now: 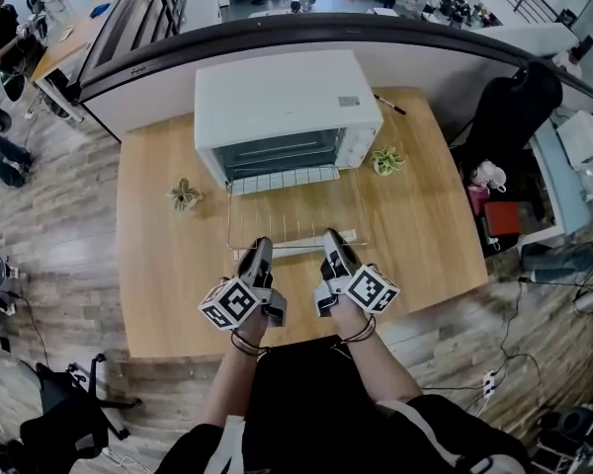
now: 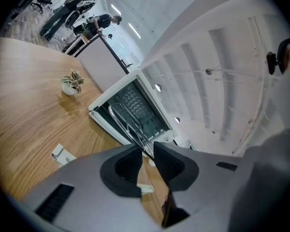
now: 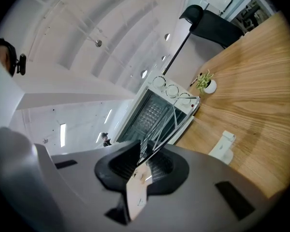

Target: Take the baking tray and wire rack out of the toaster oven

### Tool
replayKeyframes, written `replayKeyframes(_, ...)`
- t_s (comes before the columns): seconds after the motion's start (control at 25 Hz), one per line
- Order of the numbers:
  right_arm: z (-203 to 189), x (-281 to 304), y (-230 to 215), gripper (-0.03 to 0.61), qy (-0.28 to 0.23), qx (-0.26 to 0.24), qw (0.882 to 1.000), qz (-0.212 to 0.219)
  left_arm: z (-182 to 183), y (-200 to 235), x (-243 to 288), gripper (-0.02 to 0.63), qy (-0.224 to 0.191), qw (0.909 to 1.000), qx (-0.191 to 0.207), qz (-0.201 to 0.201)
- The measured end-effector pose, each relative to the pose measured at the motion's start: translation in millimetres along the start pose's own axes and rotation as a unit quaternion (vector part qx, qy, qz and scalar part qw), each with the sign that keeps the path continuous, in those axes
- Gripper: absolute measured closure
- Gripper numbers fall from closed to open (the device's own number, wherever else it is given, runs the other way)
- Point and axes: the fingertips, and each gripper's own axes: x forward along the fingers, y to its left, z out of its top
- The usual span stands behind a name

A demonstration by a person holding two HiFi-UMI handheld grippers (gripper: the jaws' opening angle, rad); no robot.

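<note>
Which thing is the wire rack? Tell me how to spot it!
Find the white toaster oven on the wooden table. Just in front of its open door is the wire rack. It's the only see-through grid of thin metal bars.

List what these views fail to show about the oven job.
The tray: shown plainly nowhere; oven cavity dark in head view, crossed by the rack in both gripper views.
Edge of the rack at the grips: head view, covered by left tool and right tool.
Markings on the dials: right gripper view, too small.
</note>
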Motion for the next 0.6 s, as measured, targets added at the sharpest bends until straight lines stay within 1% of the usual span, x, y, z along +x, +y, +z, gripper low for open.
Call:
replayKeyframes(0.12, 14, -27, -3, 0.528, -0.018, -0.013, 1.0, -0.015, -18, -18, 0, 0.535, 0.013, 0.9997, -0.006, -0.02)
replayKeyframes(0.24, 28, -58, -9, 0.526, -0.042, -0.019, 0.998, -0.032, -42, -37, 4, 0.535, 0.034, 0.9985, -0.008, -0.042)
replayKeyframes(0.4, 42, -99, -31, 0.523, -0.071, -0.018, 0.995, -0.063, -79, -58, 13, 0.535, 0.073, 0.9953, -0.006, -0.063)
replayKeyframes(0.6, 70, -144, -66, 0.522, -0.108, -0.014, 0.989, -0.102, -127, -85, 37, 0.534, 0.122, 0.9887, -0.004, -0.086)
